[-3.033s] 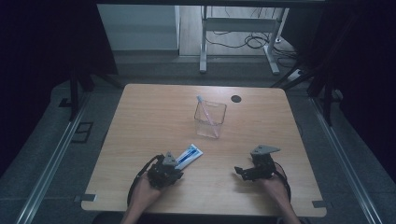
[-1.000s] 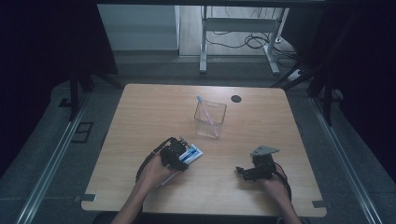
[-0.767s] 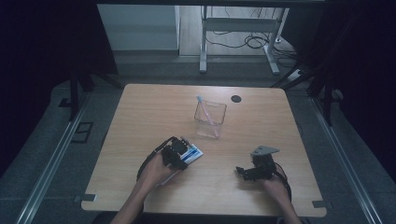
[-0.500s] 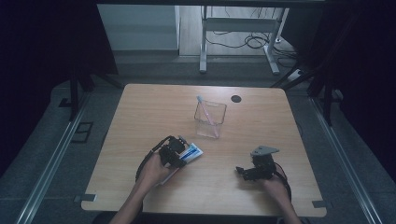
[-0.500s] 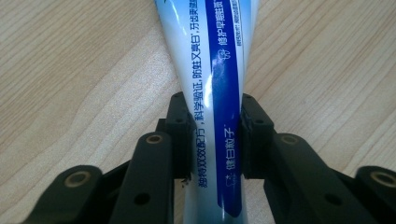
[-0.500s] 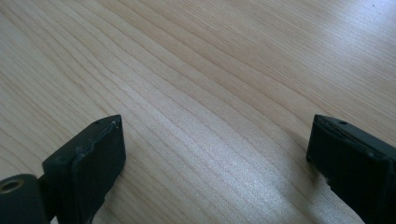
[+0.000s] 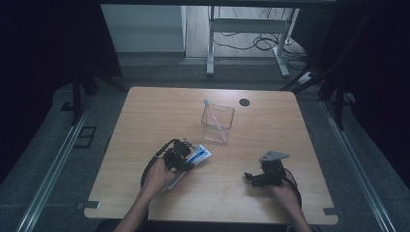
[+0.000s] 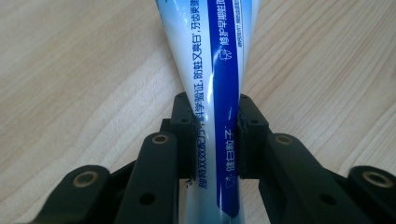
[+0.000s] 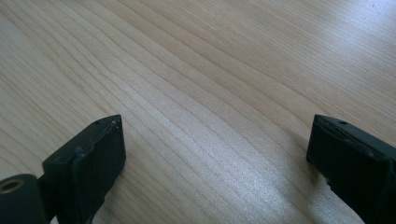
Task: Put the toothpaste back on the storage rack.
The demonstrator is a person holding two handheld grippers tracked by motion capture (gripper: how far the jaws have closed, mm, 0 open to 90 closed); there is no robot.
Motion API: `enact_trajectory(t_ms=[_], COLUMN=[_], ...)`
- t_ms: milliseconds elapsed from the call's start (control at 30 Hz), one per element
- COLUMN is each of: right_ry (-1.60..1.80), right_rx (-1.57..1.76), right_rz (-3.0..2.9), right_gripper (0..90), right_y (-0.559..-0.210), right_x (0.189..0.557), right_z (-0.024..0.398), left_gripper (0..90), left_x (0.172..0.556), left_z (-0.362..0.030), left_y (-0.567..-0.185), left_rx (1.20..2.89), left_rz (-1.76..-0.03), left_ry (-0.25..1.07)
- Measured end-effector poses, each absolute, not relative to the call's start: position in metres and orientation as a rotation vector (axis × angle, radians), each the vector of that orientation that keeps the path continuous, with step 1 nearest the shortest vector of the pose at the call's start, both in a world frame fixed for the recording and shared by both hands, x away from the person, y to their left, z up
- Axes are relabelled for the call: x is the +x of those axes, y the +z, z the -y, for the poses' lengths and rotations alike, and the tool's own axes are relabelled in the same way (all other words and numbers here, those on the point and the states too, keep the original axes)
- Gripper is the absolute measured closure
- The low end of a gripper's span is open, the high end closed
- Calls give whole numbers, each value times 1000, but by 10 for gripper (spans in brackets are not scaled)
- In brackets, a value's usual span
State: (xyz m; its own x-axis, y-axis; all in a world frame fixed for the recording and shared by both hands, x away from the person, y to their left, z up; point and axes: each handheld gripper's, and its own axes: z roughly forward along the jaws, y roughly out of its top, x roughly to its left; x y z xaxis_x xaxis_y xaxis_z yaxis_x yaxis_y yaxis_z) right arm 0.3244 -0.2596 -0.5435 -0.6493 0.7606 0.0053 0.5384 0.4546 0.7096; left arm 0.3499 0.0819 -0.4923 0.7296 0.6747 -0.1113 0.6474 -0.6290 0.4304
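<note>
One wooden table [image 7: 145, 121] carries a clear plastic cup [image 7: 217, 124] with a toothbrush [image 7: 212, 110] in it, near the toothpaste tube [image 8: 212, 93] lying flat. The left gripper [image 8: 215, 135], jaws just closing, pinches the tube's middle; lift it level without squeezing harder. The right gripper [image 9: 215, 154] rests spread and empty.

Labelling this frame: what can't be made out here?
- Toothpaste tube: both ends cut off by the left gripper view's edges; in the high view the left gripper covers its middle.
- Stick in the clear cup: too small in the high view to identify.
- Dark disc: too small to identify.
</note>
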Motion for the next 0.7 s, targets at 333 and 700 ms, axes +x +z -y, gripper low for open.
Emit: enact_trajectory(t_ms=[333, 700], right_ry=[1003, 999], right_rx=[1108, 1106], right_rz=[-2396, -2399], right_gripper=[42, 42], right_y=[-543, -543], right_x=[324, 324], right_z=[260, 260], left_gripper=[732, 733], left_x=[352, 357], left_z=[-82, -83], left_y=[-476, -455], left_rx=[2434, 2379], left_rz=[-973, -954], left_ry=[104, 121])
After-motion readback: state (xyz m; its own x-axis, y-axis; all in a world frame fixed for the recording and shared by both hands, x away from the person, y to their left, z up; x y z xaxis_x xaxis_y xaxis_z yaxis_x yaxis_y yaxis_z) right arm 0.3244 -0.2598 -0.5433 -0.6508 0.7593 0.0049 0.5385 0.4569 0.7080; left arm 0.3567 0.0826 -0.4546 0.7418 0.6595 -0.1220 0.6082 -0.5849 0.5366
